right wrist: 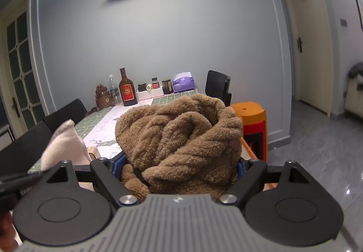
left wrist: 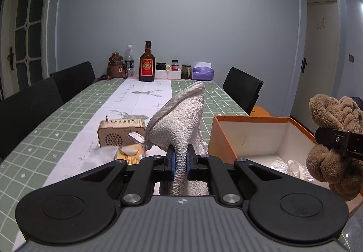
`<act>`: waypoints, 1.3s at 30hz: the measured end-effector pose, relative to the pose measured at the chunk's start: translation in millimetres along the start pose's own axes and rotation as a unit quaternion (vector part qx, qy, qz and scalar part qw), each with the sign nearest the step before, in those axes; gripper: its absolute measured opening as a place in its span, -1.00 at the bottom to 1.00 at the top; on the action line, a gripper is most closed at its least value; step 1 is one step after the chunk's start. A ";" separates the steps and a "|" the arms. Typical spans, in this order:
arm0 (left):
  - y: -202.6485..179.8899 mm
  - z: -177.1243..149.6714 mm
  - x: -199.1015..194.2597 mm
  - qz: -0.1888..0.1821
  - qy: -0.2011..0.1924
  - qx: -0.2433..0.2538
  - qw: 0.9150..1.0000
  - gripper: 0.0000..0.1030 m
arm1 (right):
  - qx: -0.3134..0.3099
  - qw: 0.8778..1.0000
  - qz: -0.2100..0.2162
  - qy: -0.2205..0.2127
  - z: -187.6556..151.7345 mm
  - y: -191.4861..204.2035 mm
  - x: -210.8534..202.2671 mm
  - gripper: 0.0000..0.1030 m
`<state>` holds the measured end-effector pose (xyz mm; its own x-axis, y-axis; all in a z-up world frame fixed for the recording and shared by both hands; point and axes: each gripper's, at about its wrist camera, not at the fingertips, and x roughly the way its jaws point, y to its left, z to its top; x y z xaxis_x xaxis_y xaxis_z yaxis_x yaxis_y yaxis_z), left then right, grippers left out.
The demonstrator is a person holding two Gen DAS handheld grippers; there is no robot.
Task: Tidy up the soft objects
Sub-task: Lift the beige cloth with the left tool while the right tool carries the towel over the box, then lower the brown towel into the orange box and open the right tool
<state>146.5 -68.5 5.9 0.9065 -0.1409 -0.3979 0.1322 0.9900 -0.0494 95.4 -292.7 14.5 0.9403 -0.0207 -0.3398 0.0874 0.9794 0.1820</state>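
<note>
Far left on the bench (left wrist: pixel 56 116): a small wooden radio (left wrist: pixel 121 133), a yellow packet (left wrist: pixel 130 156) just in front of it, crumpled white cloth beside. None of it in hand.

Centre: left gripper (left wrist: pixel 180 161), jaws nearly together, clamped on a white knitted cloth (left wrist: pixel 181 120). The cloth is lifted clear of the bench and stands up in a tent shape above the pads, with a smoother hemmed edge running up its left side. It folds freely and holds no form of its own. Looks light. The grip is on a pinched fold low down; the loose tail below the pads will likely swing and drag. A pinch nearer the bulk would give more control.

Right of centre: orange box (left wrist: pixel 249 136), white inside, open top, at the bench's near right corner. Some clear crinkled wrap lies on its floor. Probable destination for the soft things.

Far right: right gripper (right wrist: pixel 181 165), jaws wide apart yet pressed against both flanks of a brown plush bundle (right wrist: pixel 181 138), twisted fleece, bulky, very compressible. It hangs above the box's right side. Squashy, not slippery, nothing fragile. It bulges well past the pads, so a grip through the middle of the mass suits it; an outer loop alone could unwind.
</note>
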 end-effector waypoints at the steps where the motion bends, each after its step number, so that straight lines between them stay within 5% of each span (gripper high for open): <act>1: -0.8 2.4 0.6 0.001 -0.002 0.002 1.000 -0.81 | -0.012 1.000 -0.002 -0.001 3.6 -0.2 1.5 0.62; 12: -8.0 30.2 -2.8 -0.028 -0.031 0.011 0.999 -0.80 | -0.093 0.996 -0.008 0.005 36.2 -0.2 20.9 0.62; 17: -11.2 50.1 -4.5 -0.040 -0.051 0.012 0.998 -0.80 | -0.092 0.994 0.014 0.062 43.8 -1.8 60.6 0.62; 27: -17.9 60.5 19.6 -0.074 -0.027 0.017 0.997 -0.80 | -0.068 0.982 0.032 0.172 37.7 -5.3 140.8 0.62; 39: -25.0 52.2 30.4 -0.075 -0.009 0.034 0.997 -0.80 | -0.120 0.958 0.001 0.262 15.1 4.4 215.6 0.61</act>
<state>191.6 -97.9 42.8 0.8815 -0.2878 -0.3743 0.2928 0.9551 -0.0448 303.4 -295.9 -44.0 0.6409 0.0237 -0.7673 -0.0515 0.9986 -0.0122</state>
